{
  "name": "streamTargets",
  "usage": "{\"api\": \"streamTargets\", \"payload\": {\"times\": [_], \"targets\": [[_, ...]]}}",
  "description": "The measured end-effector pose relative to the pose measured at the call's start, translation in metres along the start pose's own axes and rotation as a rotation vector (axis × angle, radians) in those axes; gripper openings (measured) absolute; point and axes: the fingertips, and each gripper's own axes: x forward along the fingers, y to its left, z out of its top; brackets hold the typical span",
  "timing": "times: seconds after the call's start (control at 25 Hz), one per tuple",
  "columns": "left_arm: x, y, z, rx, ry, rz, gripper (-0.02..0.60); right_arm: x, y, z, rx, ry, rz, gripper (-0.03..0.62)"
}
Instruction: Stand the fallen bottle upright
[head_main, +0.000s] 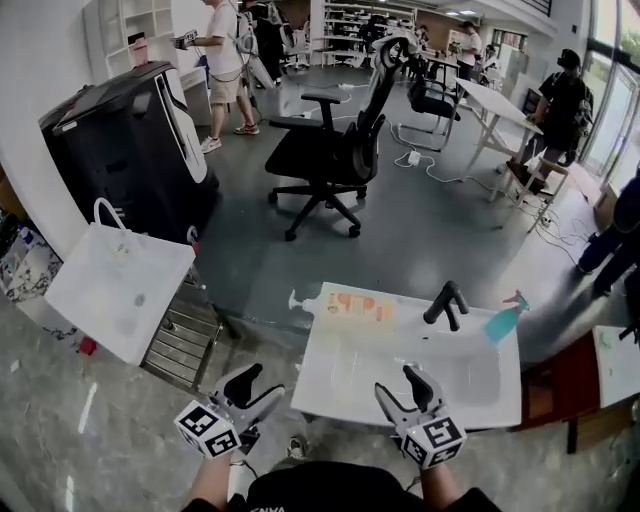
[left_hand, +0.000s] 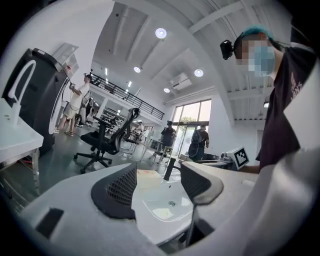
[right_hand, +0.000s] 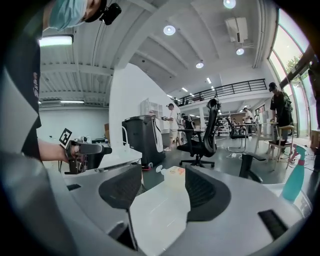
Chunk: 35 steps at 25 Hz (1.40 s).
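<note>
Holds the left gripper and the right gripper near the front edge of the sink, both with jaws spread and pinching nothing, probably to be ready for a wide body. Has yet to reach the bottle, lying flat on the far rim, left of the tap.

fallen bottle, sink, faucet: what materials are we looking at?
Fallen bottle: likely translucent white plastic, a pale body with an orange label. Sink: glossy white with soft reflections, ceramic or moulded resin; can't tell which. Faucet: matte black, probably coated metal; no shine shows.
</note>
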Motion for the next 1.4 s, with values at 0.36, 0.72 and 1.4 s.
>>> {"api": "streamTargets", "payload": {"times": [0.36,0.72,1.4], "targets": [[0.048,0.065,-0.004,-0.053,0.083,-0.185,0.273,0.042,-0.006,-0.013,0.027,0.011,-0.186,0.261],[0.106,0.107,-0.037,-0.198,0.139,-0.224,0.279,0.083,-0.032,-0.026,-0.039,0.084,-0.219,0.261],[0.19,0.192,-0.12,-0.631,0.047,0.017,0.299,0.152,-0.115,-0.081,-0.36,0.31,-0.106,0.281]]}}
